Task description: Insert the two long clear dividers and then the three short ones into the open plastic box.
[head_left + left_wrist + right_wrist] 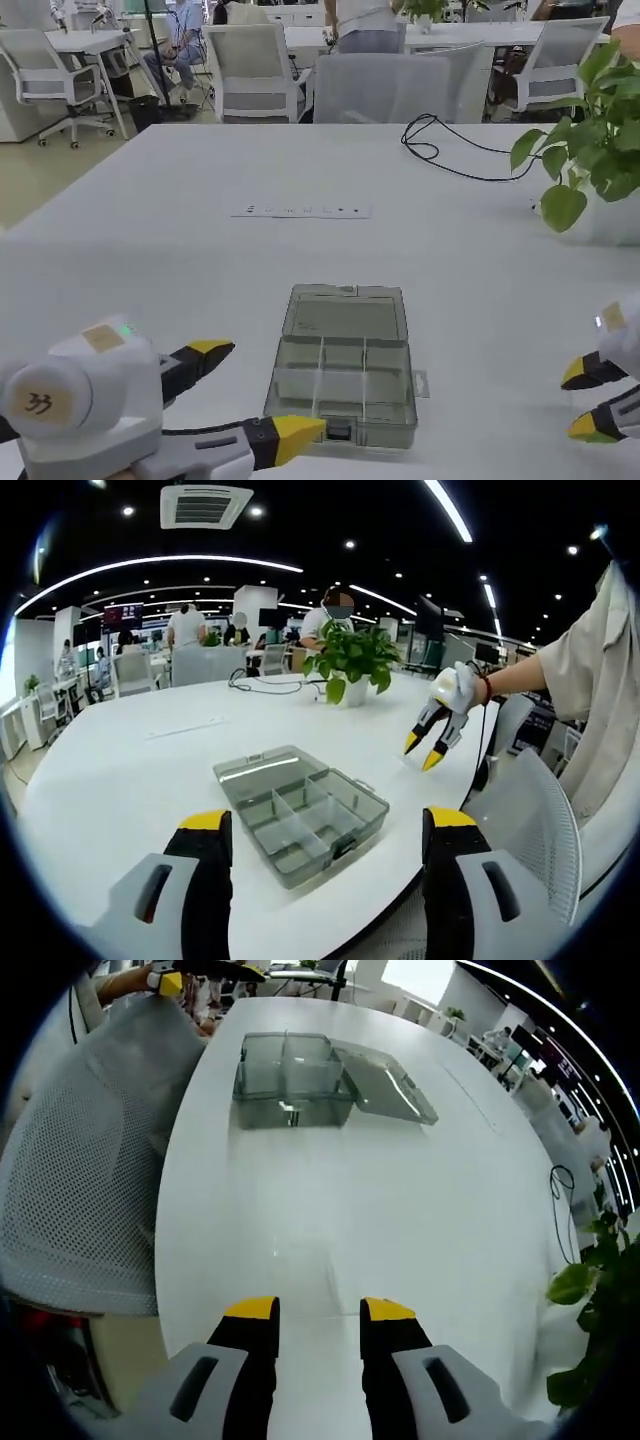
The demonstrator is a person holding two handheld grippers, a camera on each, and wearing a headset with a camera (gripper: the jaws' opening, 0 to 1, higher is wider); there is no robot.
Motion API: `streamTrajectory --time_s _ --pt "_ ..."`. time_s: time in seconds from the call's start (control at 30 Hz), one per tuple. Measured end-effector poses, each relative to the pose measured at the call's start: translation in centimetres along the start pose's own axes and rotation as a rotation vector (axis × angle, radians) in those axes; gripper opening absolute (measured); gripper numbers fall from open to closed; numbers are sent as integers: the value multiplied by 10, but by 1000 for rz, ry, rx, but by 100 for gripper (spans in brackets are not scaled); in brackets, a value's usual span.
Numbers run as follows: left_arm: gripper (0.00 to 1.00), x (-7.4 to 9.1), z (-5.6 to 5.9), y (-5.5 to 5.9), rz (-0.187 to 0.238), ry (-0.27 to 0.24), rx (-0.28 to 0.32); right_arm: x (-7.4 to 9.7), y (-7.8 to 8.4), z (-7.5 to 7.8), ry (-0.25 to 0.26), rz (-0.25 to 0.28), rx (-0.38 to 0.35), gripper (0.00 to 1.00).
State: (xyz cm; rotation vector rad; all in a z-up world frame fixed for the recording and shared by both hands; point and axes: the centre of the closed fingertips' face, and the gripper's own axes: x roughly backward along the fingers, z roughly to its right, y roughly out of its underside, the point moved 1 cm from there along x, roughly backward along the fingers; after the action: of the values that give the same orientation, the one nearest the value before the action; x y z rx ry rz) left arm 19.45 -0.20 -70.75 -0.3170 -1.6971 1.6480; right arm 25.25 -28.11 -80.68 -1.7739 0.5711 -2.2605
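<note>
The open plastic box (345, 375) sat on the desk (200, 250) between the left gripper (258, 388) and right gripper (578, 400), both with fingers parted and empty, its clear dividers (340, 372) apparently slotted in, so a careless reach could likely shove the light box or unseat a divider.

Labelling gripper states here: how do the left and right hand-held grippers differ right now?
The left hand-held gripper sits close to the plastic box's front corner; the right hand-held gripper is off to the side, well apart from it. The left's jaws gape wider than the right's. Both are open, empty and yellow-tipped.
</note>
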Motion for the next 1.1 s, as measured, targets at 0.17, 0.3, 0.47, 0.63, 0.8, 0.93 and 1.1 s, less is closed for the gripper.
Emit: streamTrajectory --time_s 0.17,0.3,0.47,0.63,0.8,0.93,1.1 --pt "72 0 4 -6 27 14 43 6 -32 4 54 63 53 32" --pt "66 0 10 -11 68 36 85 10 -57 11 96 132 87 32" --pt "58 0 13 -13 73 42 111 19 -97 11 138 218 133 32" --pt "54 1 16 -18 93 67 165 23 -128 6 161 267 183 32" --pt "50 -2 19 -18 91 84 197 24 -157 -5 162 312 233 32" --pt "46 -5 24 -19 88 99 213 26 -178 -11 162 358 245 32" --pt "41 -9 27 -24 102 116 241 29 -204 -22 162 411 275 32"
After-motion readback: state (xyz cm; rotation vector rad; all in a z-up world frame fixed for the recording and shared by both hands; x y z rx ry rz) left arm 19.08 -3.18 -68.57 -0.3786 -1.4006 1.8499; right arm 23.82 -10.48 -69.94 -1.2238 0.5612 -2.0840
